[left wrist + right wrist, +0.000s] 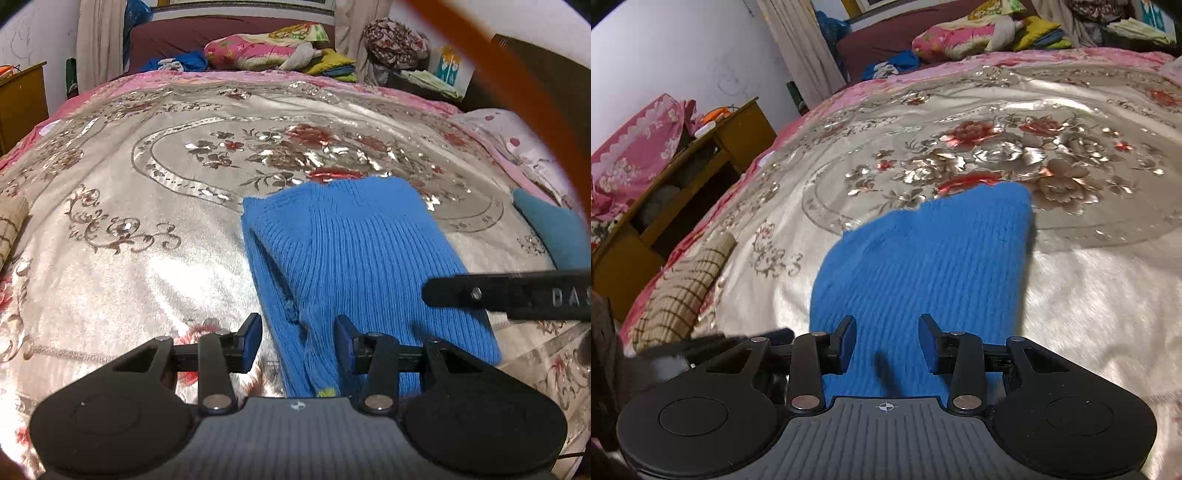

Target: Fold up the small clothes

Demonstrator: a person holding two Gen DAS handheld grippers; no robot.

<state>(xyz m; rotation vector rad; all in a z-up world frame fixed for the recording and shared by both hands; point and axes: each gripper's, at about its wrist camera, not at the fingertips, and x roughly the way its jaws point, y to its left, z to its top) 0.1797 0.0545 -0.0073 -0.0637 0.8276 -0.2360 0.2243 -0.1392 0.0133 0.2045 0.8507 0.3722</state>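
Observation:
A blue ribbed knit garment lies folded into a narrow strip on the shiny floral bedspread. My left gripper is open, low over the garment's near left edge, with a fold of blue knit between its fingers. In the right wrist view the same blue garment stretches away from the near edge. My right gripper is open just above its near end. A black finger of the right gripper crosses the garment's right side in the left wrist view.
A folded teal cloth lies at the bed's right. A checked beige cloth lies at the bed's left edge, beside a wooden cabinet. Pillows and clothes are piled at the headboard.

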